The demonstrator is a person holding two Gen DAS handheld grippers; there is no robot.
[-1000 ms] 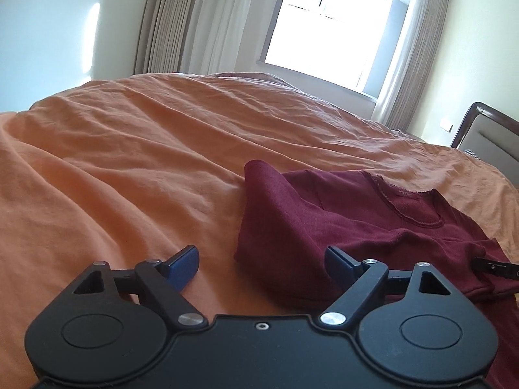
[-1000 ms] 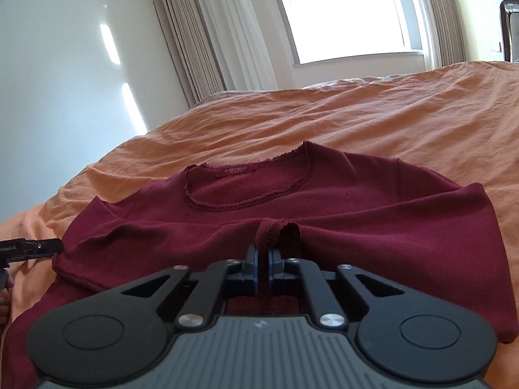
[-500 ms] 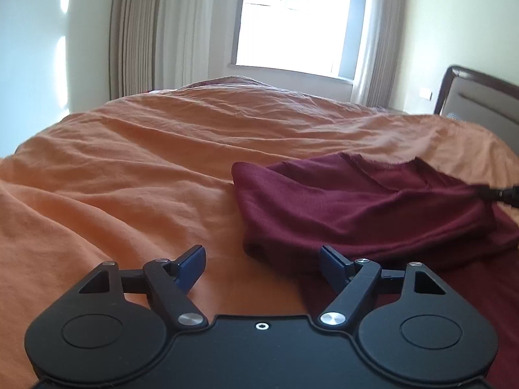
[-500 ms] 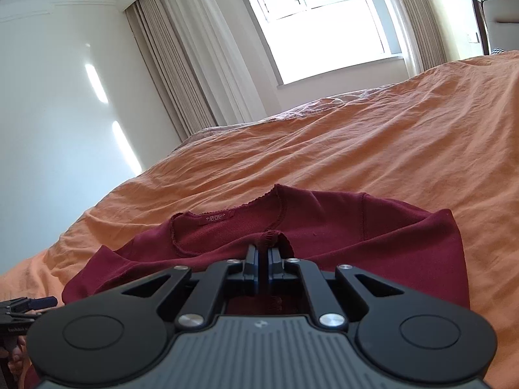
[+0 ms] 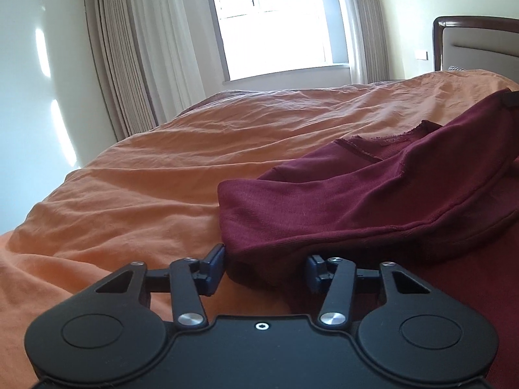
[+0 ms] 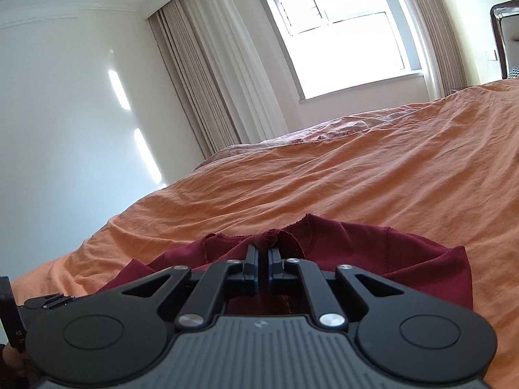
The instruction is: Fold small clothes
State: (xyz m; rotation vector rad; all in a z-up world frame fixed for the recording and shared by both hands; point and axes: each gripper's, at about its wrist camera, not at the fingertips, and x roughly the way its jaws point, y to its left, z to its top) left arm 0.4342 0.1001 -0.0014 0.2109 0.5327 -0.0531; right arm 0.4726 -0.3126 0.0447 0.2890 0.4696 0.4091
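Sunlit bedroom with window point(image 6: 350, 42), curtains point(image 5: 129, 64), headboard point(image 5: 480, 45) and orange bed point(image 5: 146, 175). Left tool point(image 5: 264, 267) spread wide, low over the bed, blue pads point(image 5: 214, 265) flanking the near folded edge of the shirt point(image 5: 356, 201) without gripping it. Right tool point(image 6: 262, 267) clamped narrow on a pinch of shirt point(image 6: 389, 253) fabric, bunched hem poking up between the fingers, that side lifted off the bed. Shirt partly folded over itself, neckline visible beyond, lying across the near right part of the bed. Left tool's edge point(image 6: 35, 304) visible at the right view's lower left.
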